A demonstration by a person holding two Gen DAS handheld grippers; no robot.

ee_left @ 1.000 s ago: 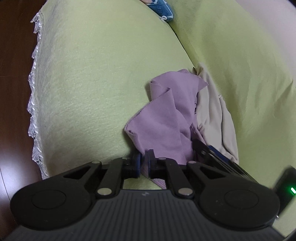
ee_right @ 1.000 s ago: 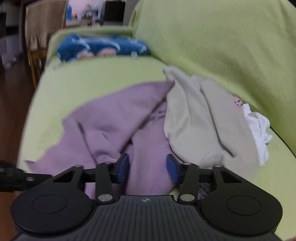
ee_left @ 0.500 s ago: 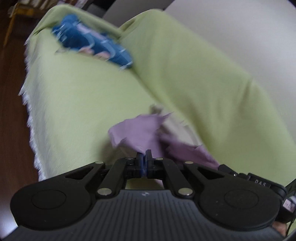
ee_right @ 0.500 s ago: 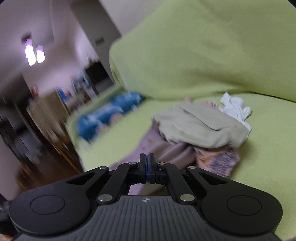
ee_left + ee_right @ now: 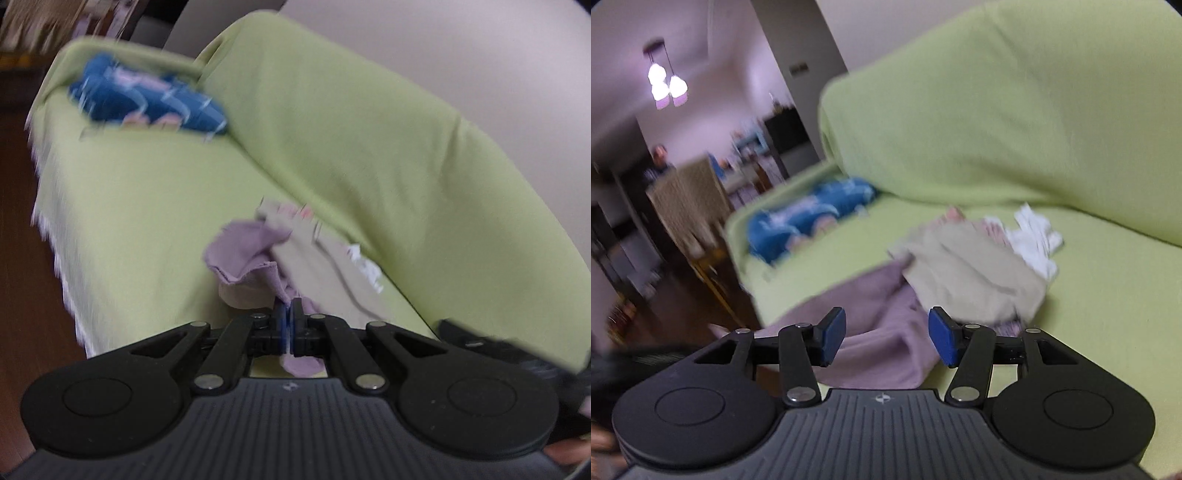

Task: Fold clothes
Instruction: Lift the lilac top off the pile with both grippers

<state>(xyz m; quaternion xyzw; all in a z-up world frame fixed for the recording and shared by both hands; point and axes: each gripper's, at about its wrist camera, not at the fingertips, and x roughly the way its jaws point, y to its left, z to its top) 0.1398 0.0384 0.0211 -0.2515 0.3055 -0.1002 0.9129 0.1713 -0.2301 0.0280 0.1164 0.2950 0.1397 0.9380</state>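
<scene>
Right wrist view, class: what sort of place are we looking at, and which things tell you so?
Most likely a home living room: a sofa under a green cover, a hanging ceiling lamp, and loose clothes such as a purple garment on the seat.

No words, numbers or brand names to read in either view. Only mark: tiny pale star-like logo on ribbed grey body of left hand-held gripper [image 5: 287, 320] and same on right hand-held gripper [image 5: 887, 339]. Too small to read as letters. Everything else too blurry for any text.
</scene>
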